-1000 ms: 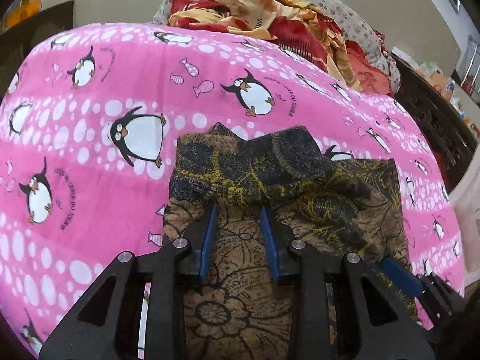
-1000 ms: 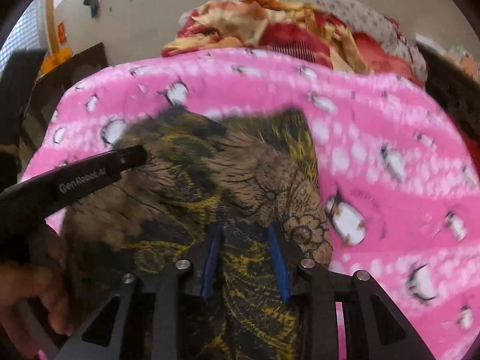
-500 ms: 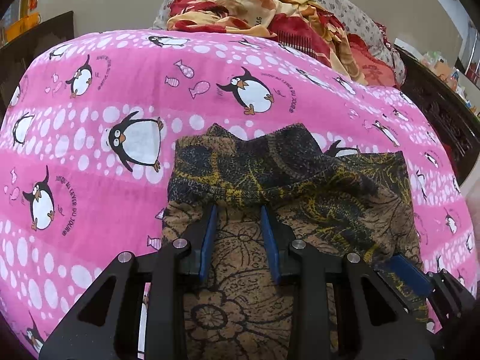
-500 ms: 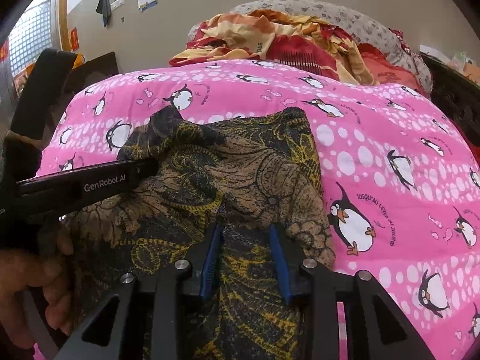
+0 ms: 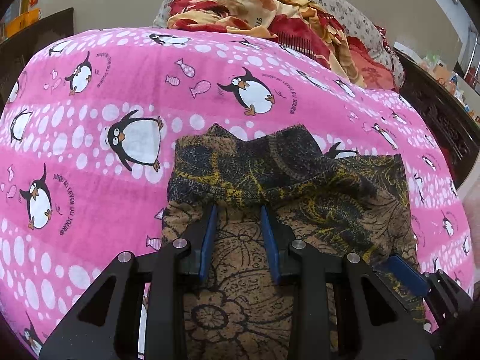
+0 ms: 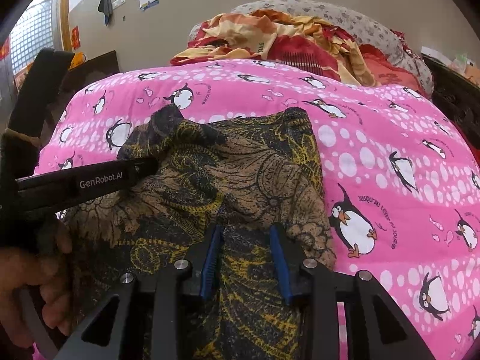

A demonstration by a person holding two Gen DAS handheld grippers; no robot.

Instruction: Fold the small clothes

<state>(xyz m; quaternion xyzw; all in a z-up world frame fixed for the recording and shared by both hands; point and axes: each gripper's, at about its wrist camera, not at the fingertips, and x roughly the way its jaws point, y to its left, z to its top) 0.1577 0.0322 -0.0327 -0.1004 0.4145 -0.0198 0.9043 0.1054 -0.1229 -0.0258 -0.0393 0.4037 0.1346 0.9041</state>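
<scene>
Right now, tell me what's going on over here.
A person is folding a small brown, black and yellow patterned garment on a pink penguin-print blanket. They hold a gripper in each hand. The left gripper and the right gripper both sit over the near part of the cloth, fingers apart with fabric lying between them. The far part of the garment is bunched up, not flat. A heap of red and orange bedding lies behind.
</scene>
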